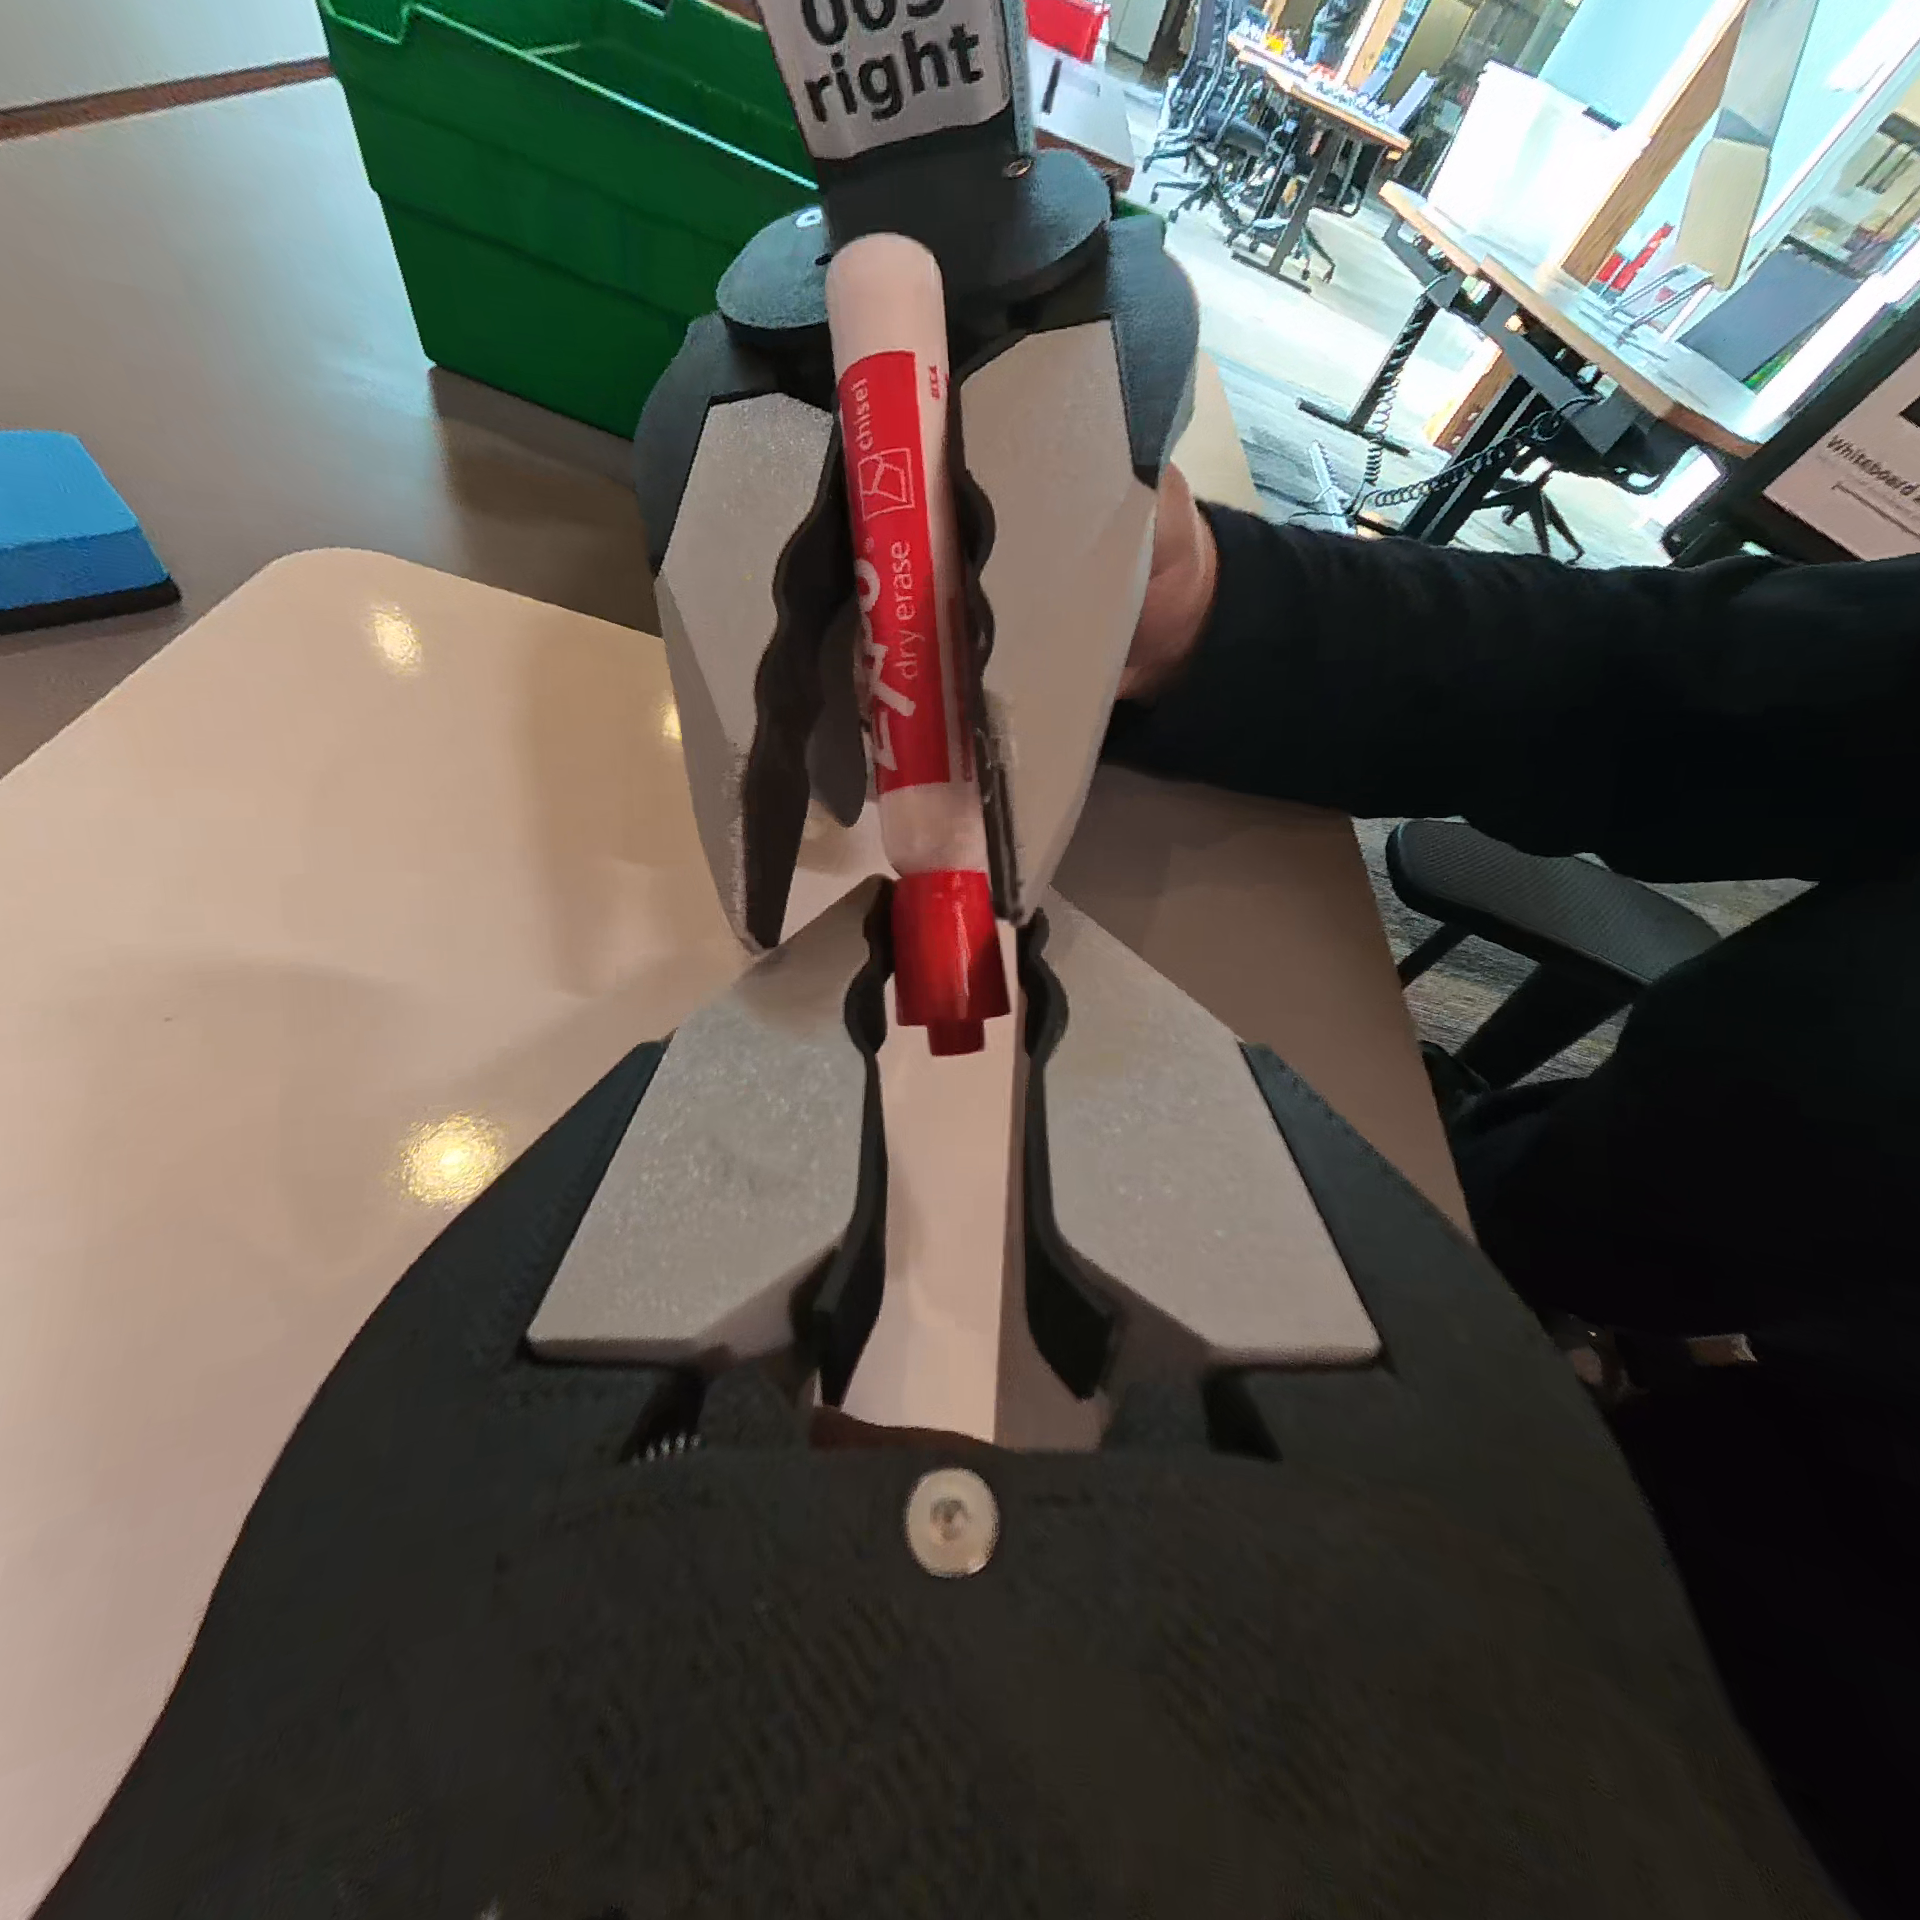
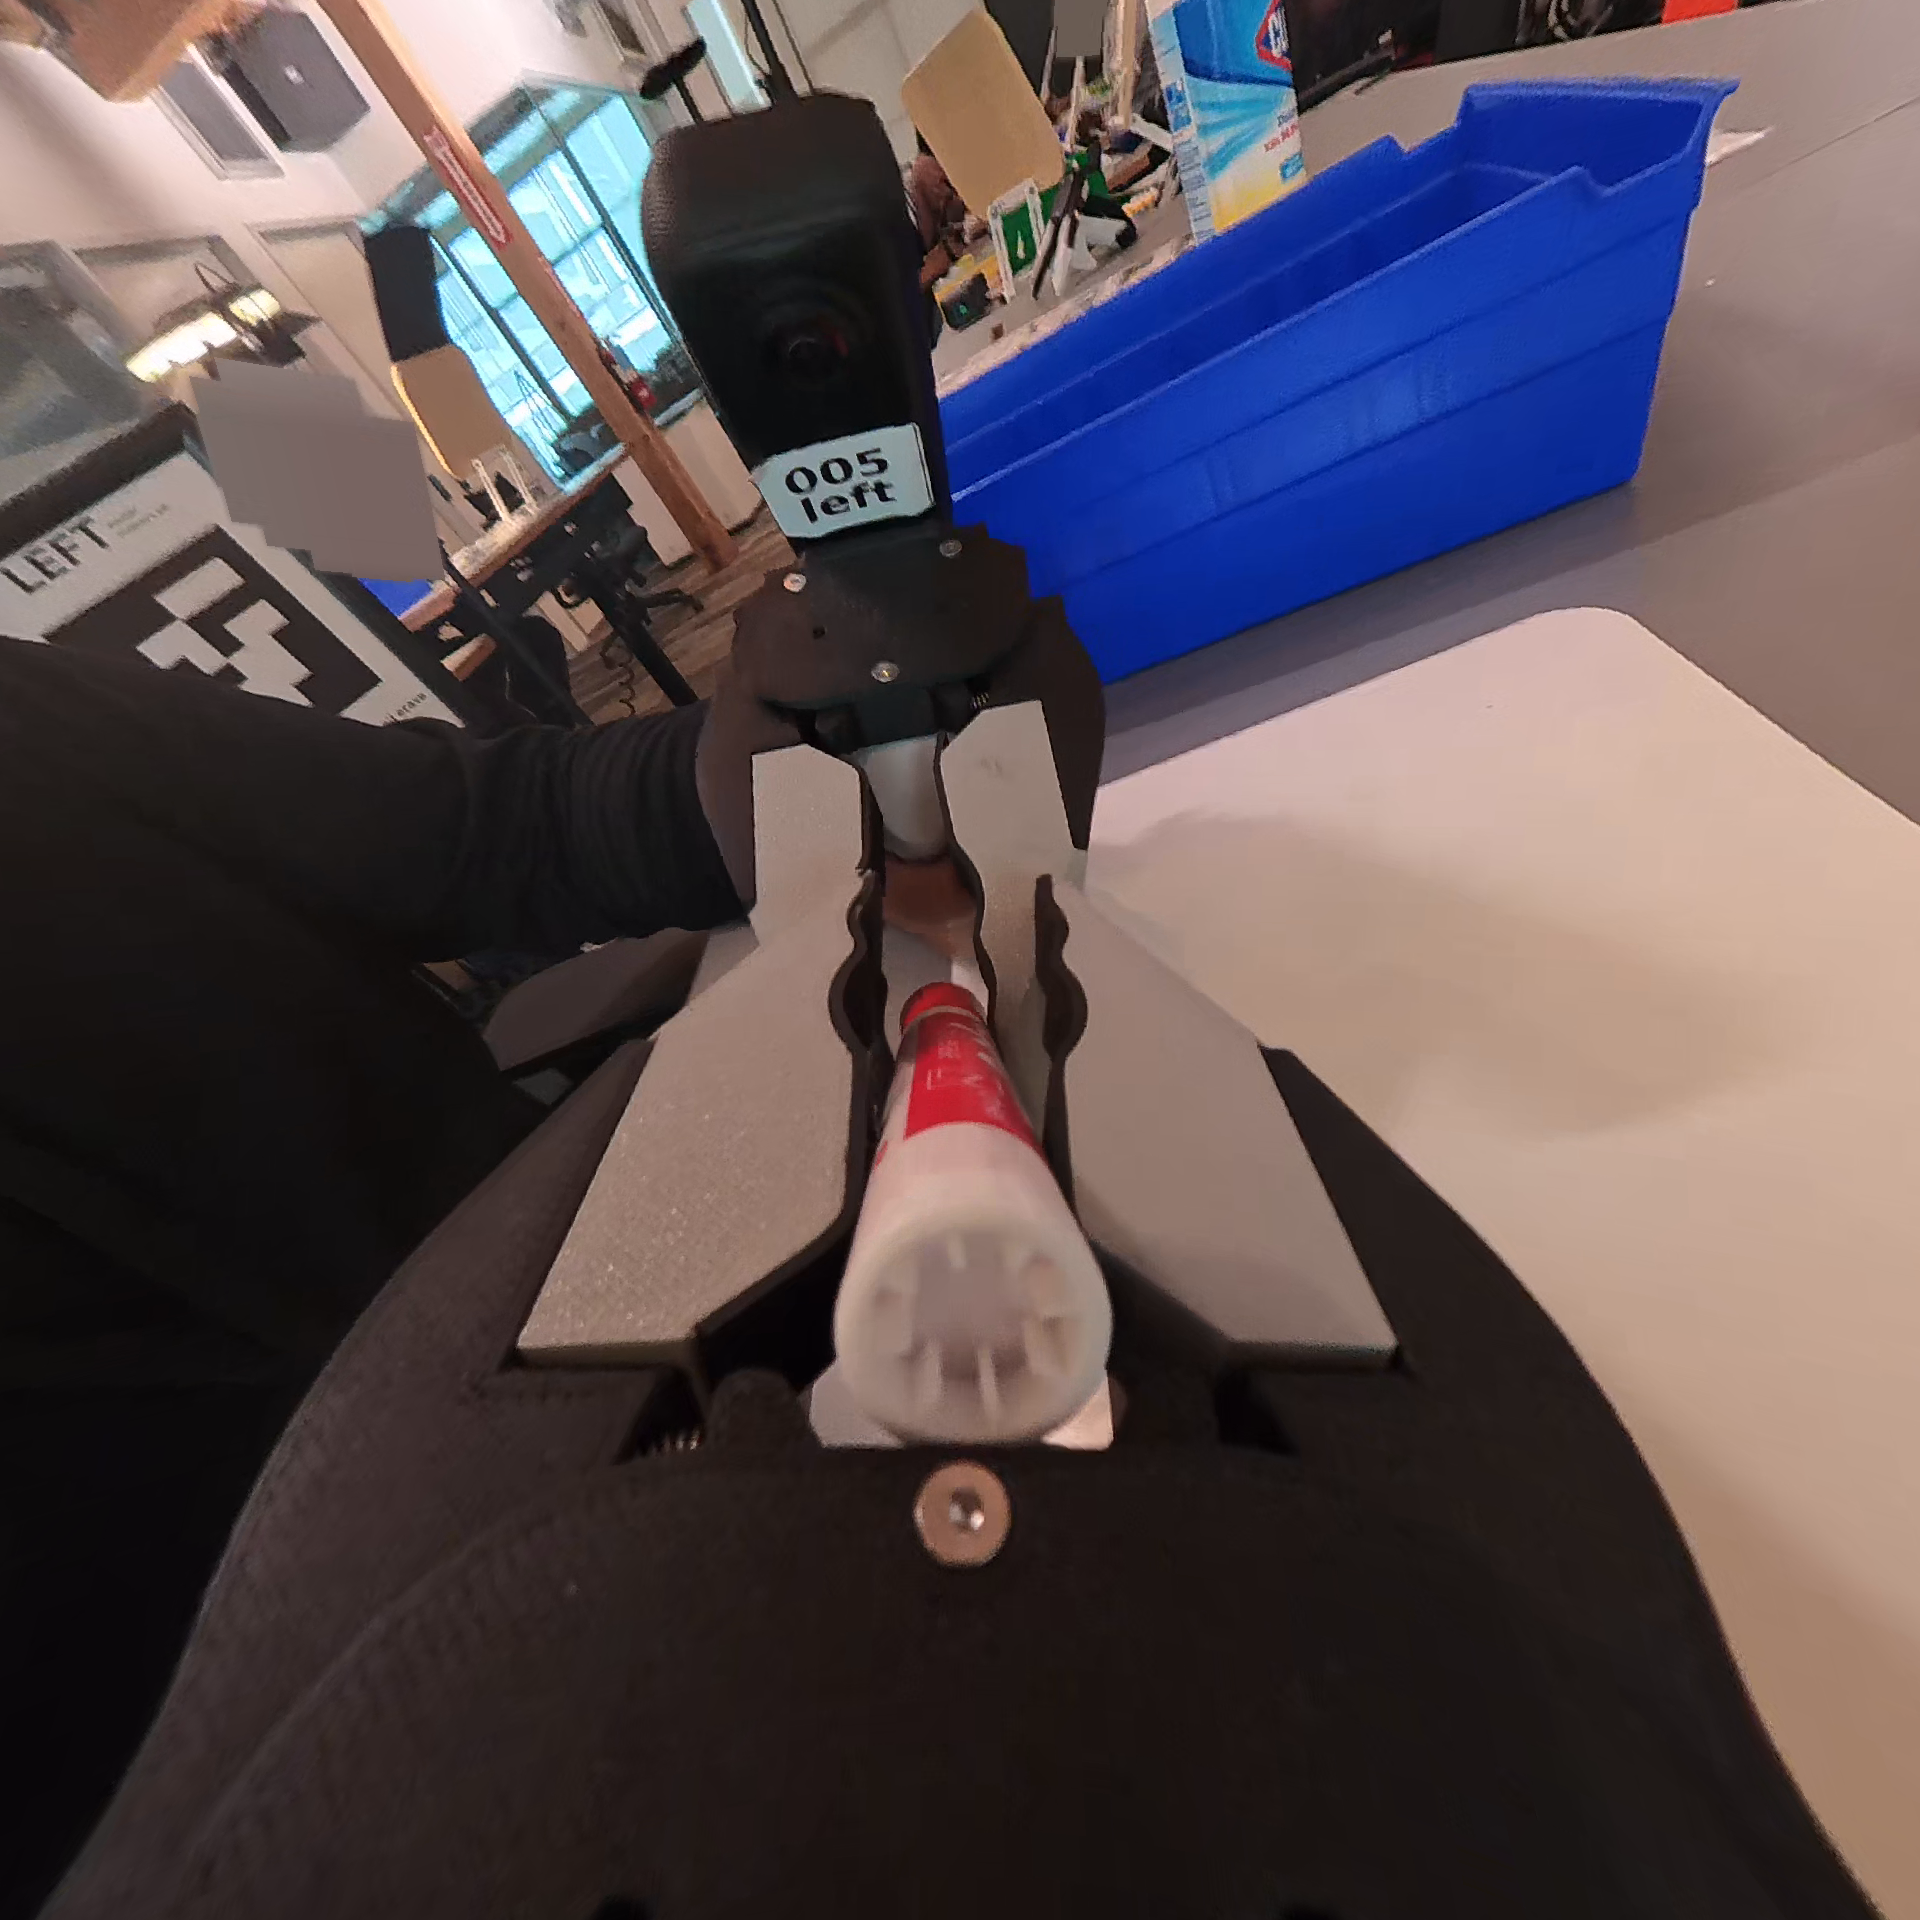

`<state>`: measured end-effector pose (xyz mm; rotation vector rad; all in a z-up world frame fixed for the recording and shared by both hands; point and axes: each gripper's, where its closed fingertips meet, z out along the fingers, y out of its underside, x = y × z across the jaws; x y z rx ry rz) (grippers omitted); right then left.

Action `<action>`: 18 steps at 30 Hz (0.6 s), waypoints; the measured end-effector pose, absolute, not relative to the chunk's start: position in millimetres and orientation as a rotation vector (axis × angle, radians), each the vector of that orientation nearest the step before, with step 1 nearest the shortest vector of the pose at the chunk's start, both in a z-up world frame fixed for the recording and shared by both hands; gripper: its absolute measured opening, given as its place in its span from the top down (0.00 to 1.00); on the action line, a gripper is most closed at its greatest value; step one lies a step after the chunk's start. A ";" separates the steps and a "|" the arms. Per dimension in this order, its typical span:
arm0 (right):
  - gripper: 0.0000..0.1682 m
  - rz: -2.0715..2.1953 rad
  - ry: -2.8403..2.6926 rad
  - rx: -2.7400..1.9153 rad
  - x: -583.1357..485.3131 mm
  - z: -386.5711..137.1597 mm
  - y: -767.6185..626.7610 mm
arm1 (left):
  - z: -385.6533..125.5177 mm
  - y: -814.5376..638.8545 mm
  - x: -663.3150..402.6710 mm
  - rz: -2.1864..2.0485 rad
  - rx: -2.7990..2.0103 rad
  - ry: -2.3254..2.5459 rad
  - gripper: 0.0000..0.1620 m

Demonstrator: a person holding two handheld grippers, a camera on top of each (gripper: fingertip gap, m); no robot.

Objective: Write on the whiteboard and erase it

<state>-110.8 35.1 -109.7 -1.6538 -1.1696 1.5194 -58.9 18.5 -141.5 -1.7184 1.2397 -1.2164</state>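
While the marker [image 1: 902, 582] hangs above the whiteboard [image 1: 312, 935], the right gripper [image 1: 883, 914] is clamped along its white barrel. Red cap [image 1: 948, 961]: on, sitting between the left gripper's [image 1: 951, 966] tips, which stand narrowly parted and appear not yet to pinch it. Blue eraser [image 1: 62, 540]: left of board, unused. Step, as judged: uncapping. Close squarely on the cap, then pull straight along the barrel, without twisting.
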 end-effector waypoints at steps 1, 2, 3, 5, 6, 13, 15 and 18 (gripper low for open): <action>0.84 1.552 -1.158 -1.636 -111.2 -105.9 33.7 | -139.0 15.9 -57.9 -1.247 -1.708 1.237 0.88; 0.84 1.580 -1.146 -1.615 -111.7 -102.0 32.5 | -136.9 13.5 -56.7 -1.275 -1.700 1.234 0.87; 0.84 1.596 -1.133 -1.599 -112.2 -98.9 32.2 | -136.5 12.1 -55.9 -1.285 -1.699 1.237 0.87; 0.84 1.597 -1.137 -1.591 -113.4 -97.8 30.7 | -140.3 10.8 -55.1 -1.258 -1.704 1.263 0.88; 0.84 1.586 -1.146 -1.591 -114.0 -98.3 30.0 | -141.9 10.1 -54.8 -1.242 -1.704 1.275 0.89; 0.84 1.568 -1.168 -1.592 -115.9 -100.2 27.7 | -144.4 8.8 -53.9 -1.244 -1.719 1.286 0.89; 0.84 1.556 -1.185 -1.598 -118.2 -103.1 26.0 | -143.5 8.1 -53.1 -1.243 -1.712 1.285 0.88; 0.84 1.555 -1.200 -1.597 -120.4 -104.3 23.3 | -144.3 7.5 -53.4 -1.239 -1.713 1.294 0.89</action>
